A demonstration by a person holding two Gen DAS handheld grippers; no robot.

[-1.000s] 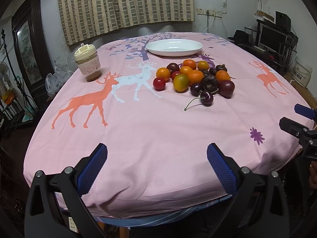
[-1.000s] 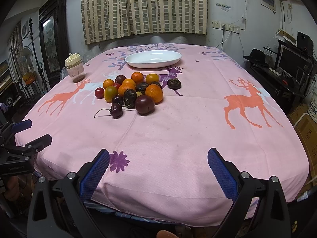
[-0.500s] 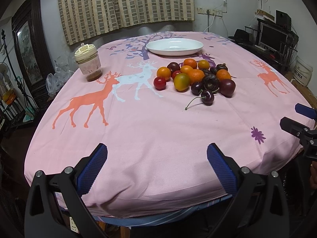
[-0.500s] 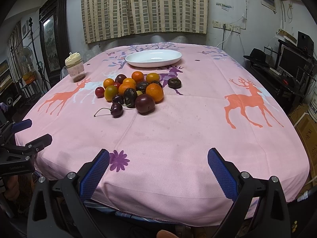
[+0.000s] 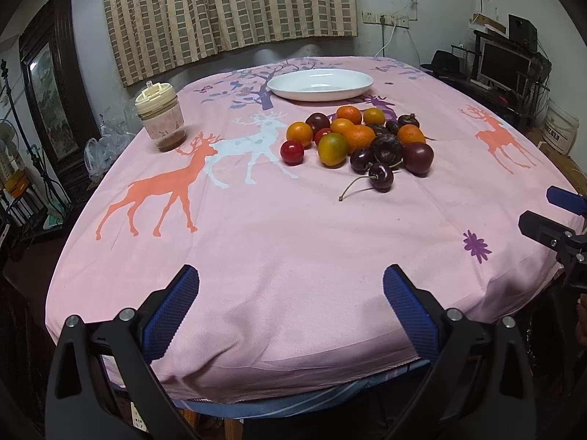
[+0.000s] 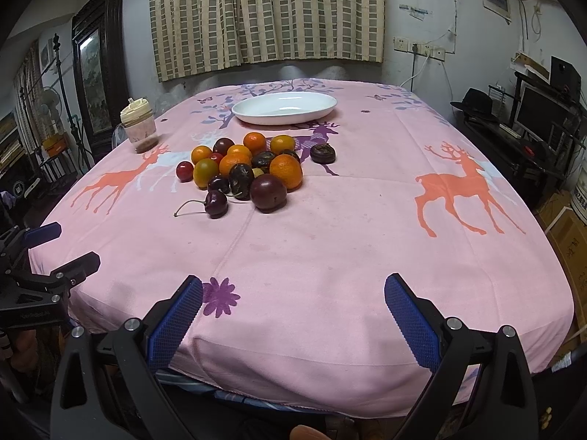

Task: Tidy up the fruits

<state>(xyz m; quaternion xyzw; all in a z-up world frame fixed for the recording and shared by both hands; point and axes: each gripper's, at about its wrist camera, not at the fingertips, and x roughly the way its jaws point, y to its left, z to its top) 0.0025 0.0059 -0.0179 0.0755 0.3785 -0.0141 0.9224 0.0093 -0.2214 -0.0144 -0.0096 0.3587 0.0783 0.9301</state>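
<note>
A pile of fruit lies mid-table on the pink deer-print cloth: oranges, cherries, dark plums, a red tomato. It shows in the right wrist view too. One stemmed cherry lies nearest me. An empty white oval plate sits behind the pile, also in the right wrist view. My left gripper is open and empty at the table's near edge. My right gripper is open and empty at the near edge, to the right of the left one.
A lidded jar with brown contents stands at the far left of the table. A dark framed cabinet stands left of the table. A shelf with a monitor stands to the right. The curtain hangs behind.
Both grippers have edged slightly forward toward the table; the fruit sits a little closer in view. Nothing was taken hold of or moved.
</note>
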